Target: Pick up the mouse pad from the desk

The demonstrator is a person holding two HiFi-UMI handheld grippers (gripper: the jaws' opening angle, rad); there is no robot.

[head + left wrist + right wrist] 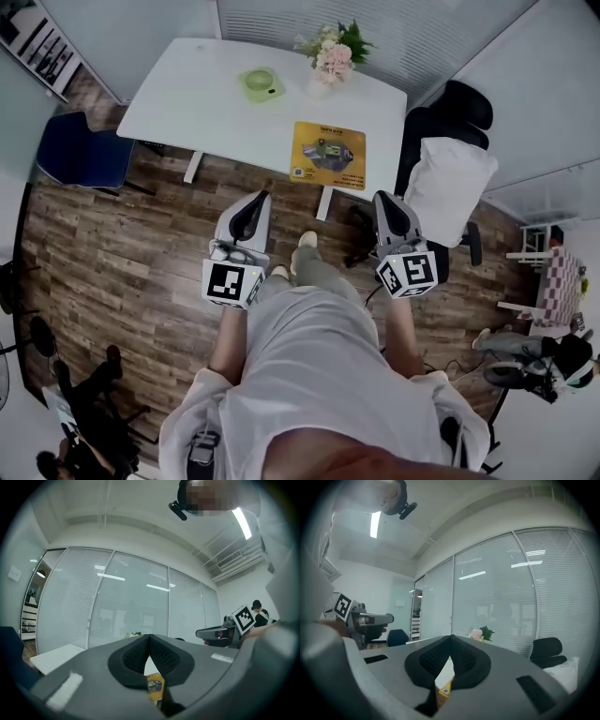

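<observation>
The flat yellow mouse pad [328, 155] lies on the white tabletop [187, 98], near its front edge. Behind it stand pink flowers in a vase [330, 58], with a small round green fan [262, 83] to their left.

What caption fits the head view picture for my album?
A person points the shut left gripper and shut right gripper toward a white desk with a yellow mouse pad and flowers.
</observation>
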